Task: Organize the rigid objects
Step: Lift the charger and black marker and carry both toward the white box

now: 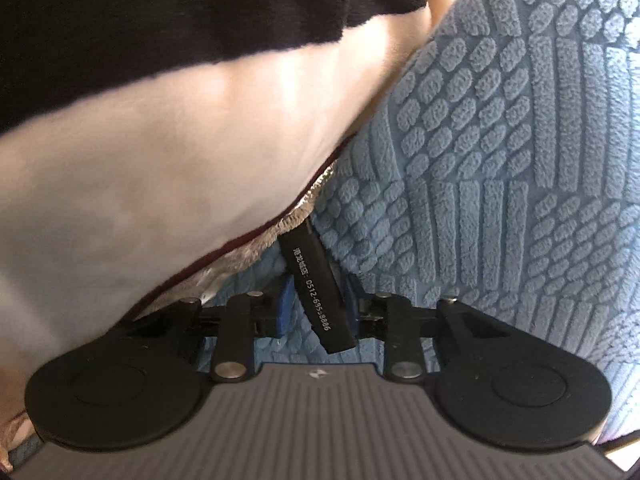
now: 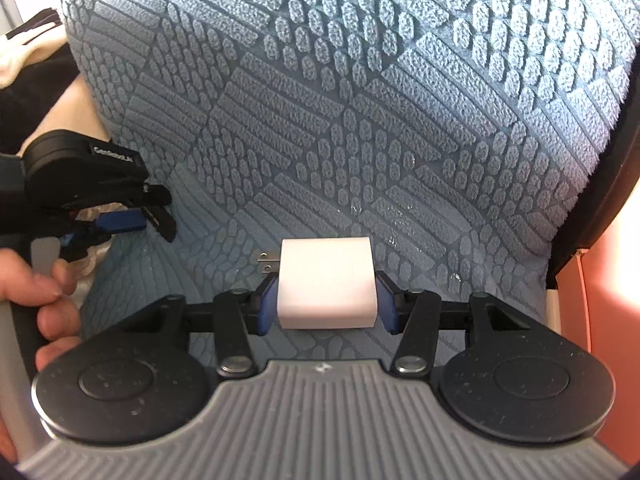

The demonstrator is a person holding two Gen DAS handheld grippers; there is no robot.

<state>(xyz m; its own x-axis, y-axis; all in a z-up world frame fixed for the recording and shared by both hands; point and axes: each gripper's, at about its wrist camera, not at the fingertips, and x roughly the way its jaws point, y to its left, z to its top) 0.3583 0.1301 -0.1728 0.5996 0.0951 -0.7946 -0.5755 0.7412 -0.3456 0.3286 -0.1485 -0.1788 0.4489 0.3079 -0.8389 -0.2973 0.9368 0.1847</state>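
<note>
Left wrist view: we're seeing the left gripper (image 1: 316,308) straddling a flat black stick (image 1: 316,292) with white printed digits, on the blue textured mat (image 1: 500,160). The stick is lying skewed across the gap, its far end tucked under the edge of a cream-and-black plush fabric (image 1: 180,140). The fingers (image 1: 285,312) are standing narrow, the right-hand one touching or nearly touching the stick; we can't tell if the pads are actually pressing.

Risks we're flagging:
- Skewed stick: a grip on it could be pivoting it or letting it slide out.
- The plush edge over the far end could be snagging the stick as it's being pulled clear.
- The soft, ribbed mat is giving little support underneath, so the fingertips could be catching pile instead of the stick.

In the right wrist view we're seeing the right gripper (image 2: 327,298) clamping a white plug adapter (image 2: 326,282) by its two side faces, fingers at medium spread, prongs pointing left. Smooth faces and a near-edge grip could be letting it rotate or drop. The left gripper is sitting at the far left, well apart from it.
</note>
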